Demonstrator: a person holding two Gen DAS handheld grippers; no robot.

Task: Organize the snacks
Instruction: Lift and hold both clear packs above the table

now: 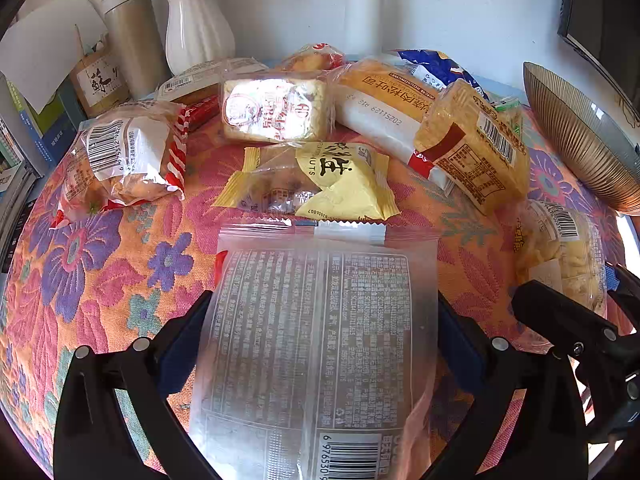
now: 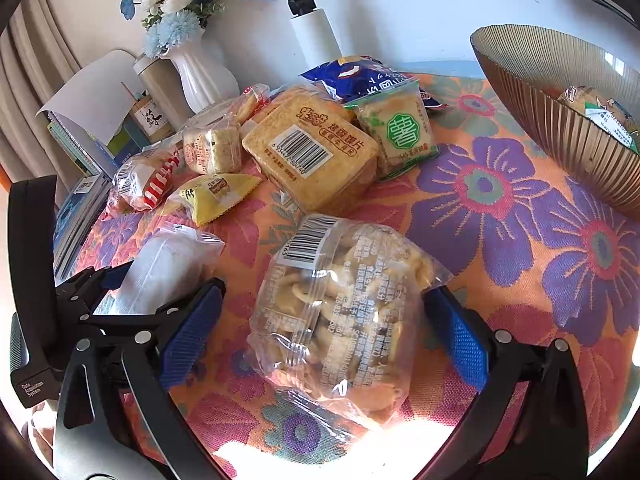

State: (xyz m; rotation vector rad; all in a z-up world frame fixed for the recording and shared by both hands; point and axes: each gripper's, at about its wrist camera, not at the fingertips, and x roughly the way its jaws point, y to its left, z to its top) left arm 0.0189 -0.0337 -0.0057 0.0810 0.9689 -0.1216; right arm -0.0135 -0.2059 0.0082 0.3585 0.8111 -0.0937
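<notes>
My left gripper (image 1: 322, 340) is shut on a clear printed snack packet (image 1: 320, 320), its blue pads pressed on both long sides. The right wrist view shows that packet (image 2: 160, 268) at the left, beside my right gripper (image 2: 324, 332). That gripper is open and straddles a clear bag of twisted biscuits (image 2: 340, 312) lying on the floral cloth, with a gap at the left pad. A ribbed golden bowl (image 2: 560, 120) at the right holds a wrapped snack (image 2: 600, 116). Loose snacks lie behind: a yellow nut packet (image 1: 344, 184), a barcoded toast pack (image 2: 312, 152) and a green-label packet (image 2: 396, 132).
A white vase (image 2: 200, 76), a beige flask (image 1: 132, 40), a white lamp post (image 1: 364, 20) and stacked books (image 2: 80, 152) line the back and left edges. A red-striped bun bag (image 1: 128, 156) lies at the left. Bare floral cloth (image 2: 520, 260) spreads between the biscuit bag and the bowl.
</notes>
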